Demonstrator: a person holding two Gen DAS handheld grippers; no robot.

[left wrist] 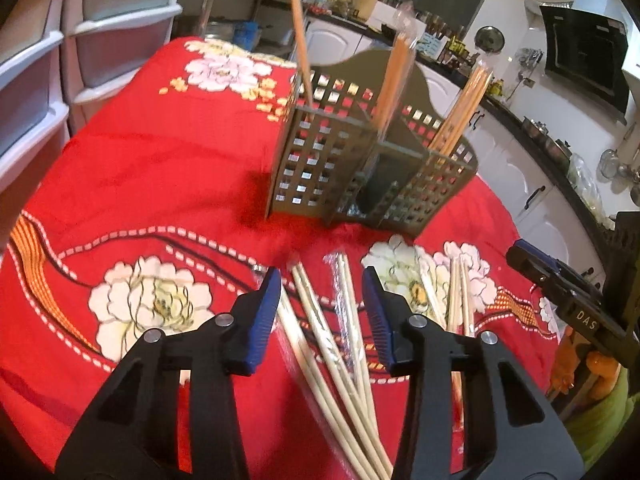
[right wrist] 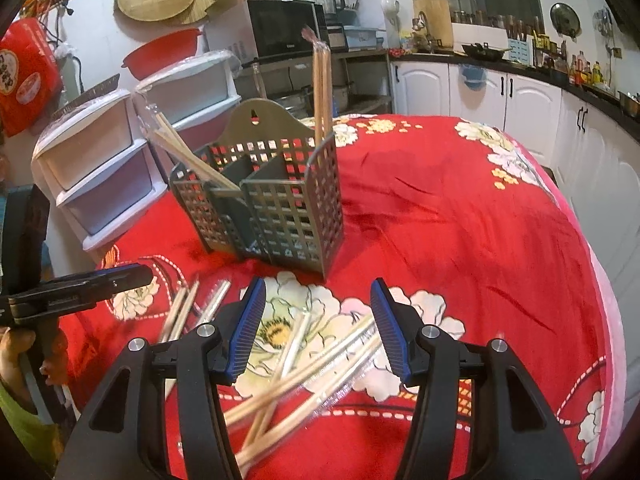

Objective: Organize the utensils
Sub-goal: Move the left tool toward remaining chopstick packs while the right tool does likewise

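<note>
Pick-up step. Both tools, left [left wrist: 322,286] and right [right wrist: 318,300], hover with jaws wide and empty over loose wrapped chopsticks [left wrist: 340,344] at lower centre; the slotted holder [left wrist: 360,168], mid-frame on the surface, already holds several. Next: lower onto one pair and close.

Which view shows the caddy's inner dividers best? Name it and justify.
The right wrist view: it looks down into the grey caddy, so the dividers between compartments show plainly, with wrapped chopsticks standing inside. The left wrist view shows the caddy blurred and more from the side; its dividers are only partly visible.
</note>
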